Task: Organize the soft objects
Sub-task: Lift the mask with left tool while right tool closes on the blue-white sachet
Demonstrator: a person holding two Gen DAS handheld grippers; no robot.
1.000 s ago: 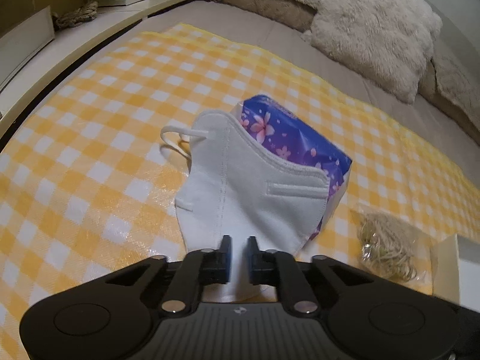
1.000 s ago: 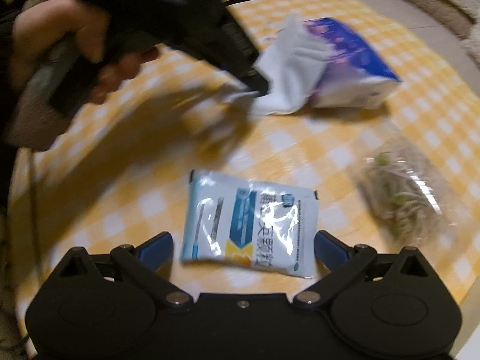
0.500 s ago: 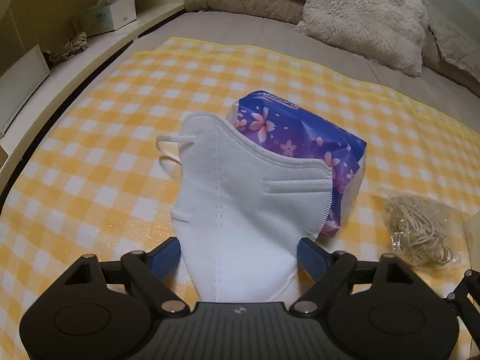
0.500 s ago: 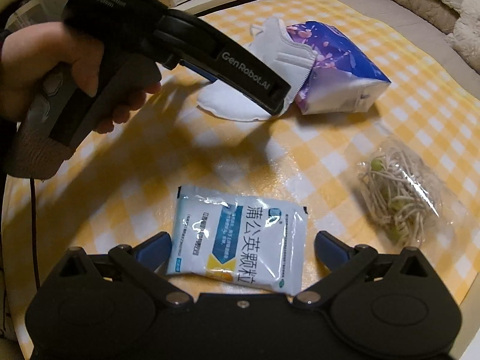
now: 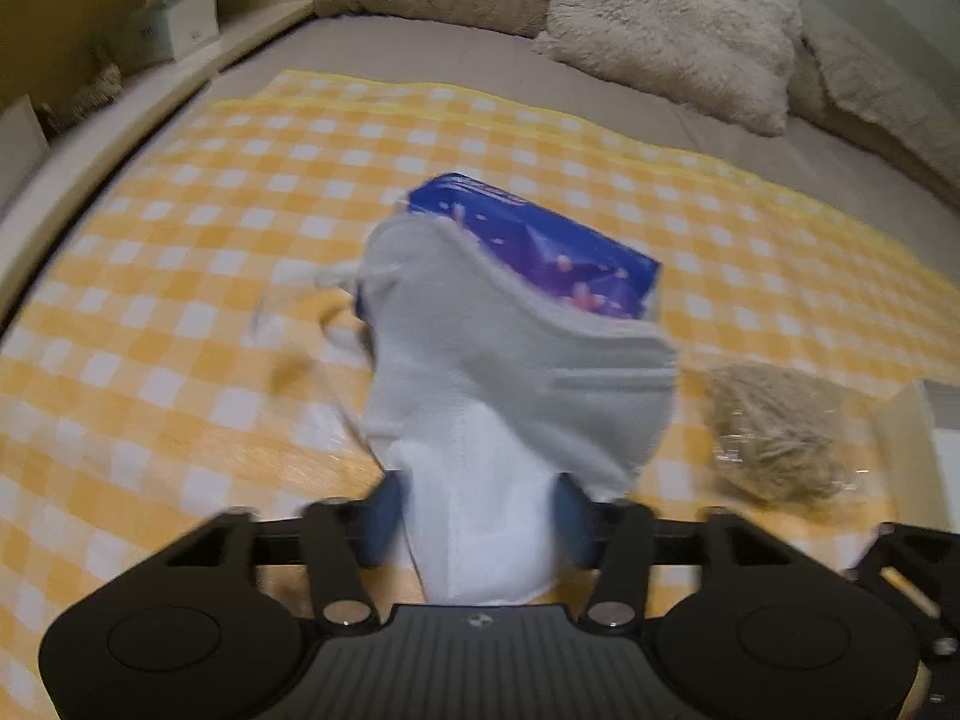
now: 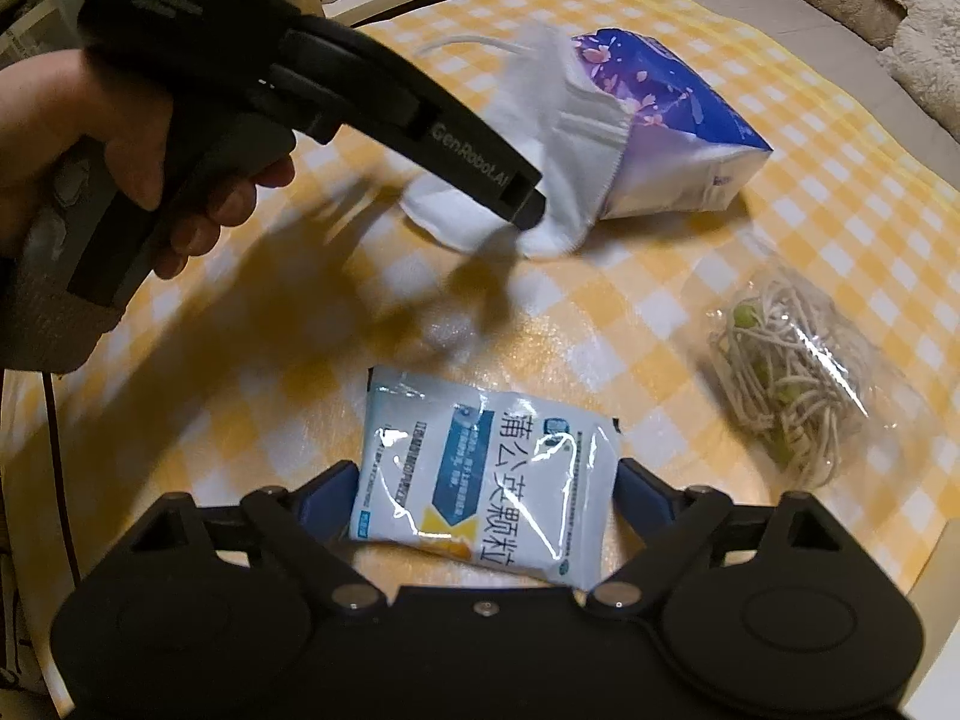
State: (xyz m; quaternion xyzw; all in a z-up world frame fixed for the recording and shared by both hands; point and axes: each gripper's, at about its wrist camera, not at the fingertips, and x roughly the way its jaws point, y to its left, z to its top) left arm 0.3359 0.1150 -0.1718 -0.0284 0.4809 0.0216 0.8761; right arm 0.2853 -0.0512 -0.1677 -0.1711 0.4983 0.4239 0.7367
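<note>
A white face mask (image 5: 510, 372) leans on a purple flowered tissue pack (image 5: 540, 246); both also show in the right wrist view, the mask (image 6: 564, 126) in front of the pack (image 6: 672, 114). My left gripper (image 5: 480, 516) straddles the mask's lower end, jaws closing, pads close to it but not clearly pressing; the picture is blurred. A hand holds that left gripper (image 6: 525, 207). A white and blue sachet (image 6: 486, 498) lies flat between the jaws of my right gripper (image 6: 483, 498), which are closing and still stand a little off its edges.
A clear bag of beige strands (image 6: 792, 372) lies right of the sachet and shows again (image 5: 774, 438) beside the mask. All rests on a yellow checked cloth (image 5: 180, 240). Fluffy pillows (image 5: 672, 18) lie behind, a tissue box (image 5: 174, 24) on the left ledge, a white box (image 5: 924, 420) at right.
The left jaws went from nearly shut to wide, then narrowed around the mask's lower end, and the mask shifted. The right jaws narrowed around the sachet.
</note>
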